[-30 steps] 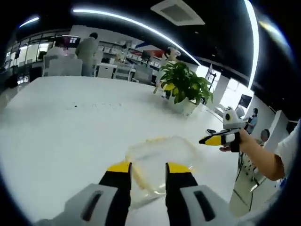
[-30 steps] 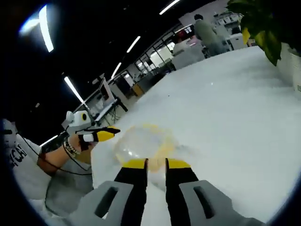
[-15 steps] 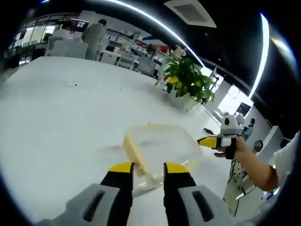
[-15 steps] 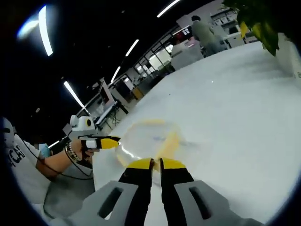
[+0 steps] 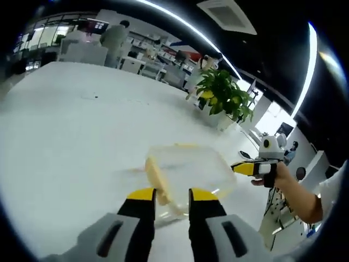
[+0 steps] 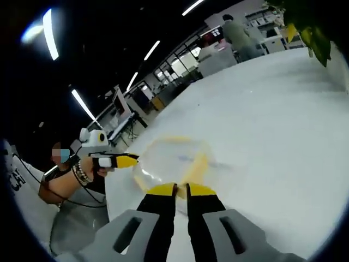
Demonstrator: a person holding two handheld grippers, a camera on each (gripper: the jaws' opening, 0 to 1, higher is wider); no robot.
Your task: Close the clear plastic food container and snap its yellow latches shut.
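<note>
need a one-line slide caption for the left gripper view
Left gripper open at the clear plastic container on a white table, right gripper alongside, potted plant behind.

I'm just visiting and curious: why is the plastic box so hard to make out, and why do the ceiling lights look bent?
Left gripper view: the clear container blends into the bright white table. Right gripper view: the container looks soft and blurred. Both views: the fisheye lens curves the ceiling lights.
</note>
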